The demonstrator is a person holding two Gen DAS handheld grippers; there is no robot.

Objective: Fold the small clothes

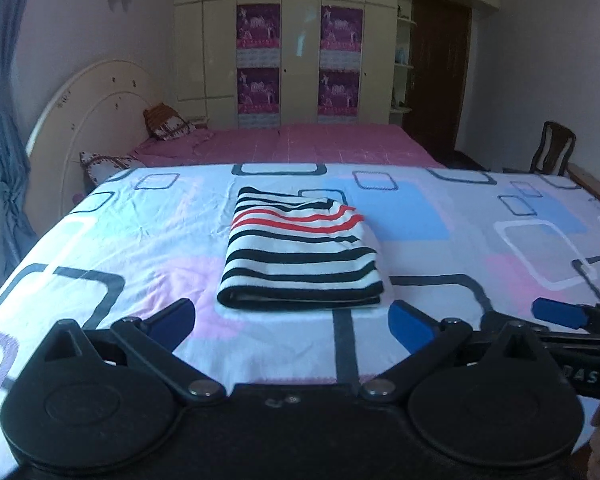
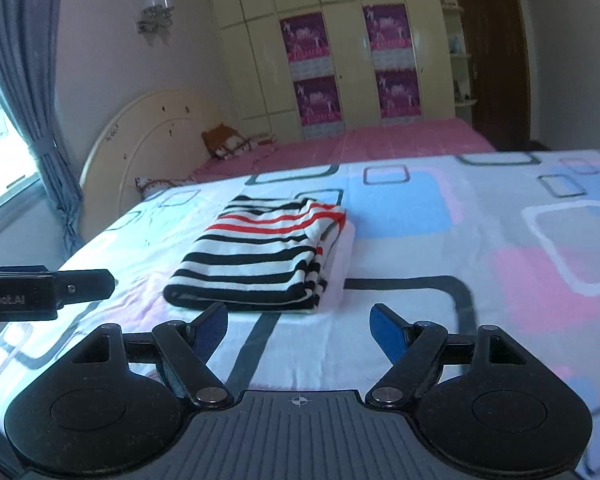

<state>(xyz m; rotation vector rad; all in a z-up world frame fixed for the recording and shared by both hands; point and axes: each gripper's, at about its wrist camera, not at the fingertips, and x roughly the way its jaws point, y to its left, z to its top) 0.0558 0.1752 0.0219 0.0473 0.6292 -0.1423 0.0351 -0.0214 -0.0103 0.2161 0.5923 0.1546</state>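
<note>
A small striped garment [image 1: 300,252], white with black stripes and a few red ones, lies folded into a neat rectangle on the patterned sheet [image 1: 120,232]. It also shows in the right wrist view [image 2: 260,260]. My left gripper [image 1: 292,328] is open and empty, just in front of the garment's near edge. My right gripper [image 2: 300,330] is open and empty, in front of the garment's near right corner. The right gripper's blue fingers [image 1: 556,314] show at the right edge of the left wrist view.
The sheet [image 2: 460,240] covers a raised surface with squares printed on it. Beyond it lie a pink bed [image 1: 292,144] with pillows [image 1: 166,122], a cream headboard [image 1: 92,120], a wardrobe [image 1: 284,52], a chair [image 1: 552,154] and a curtain [image 1: 0,120].
</note>
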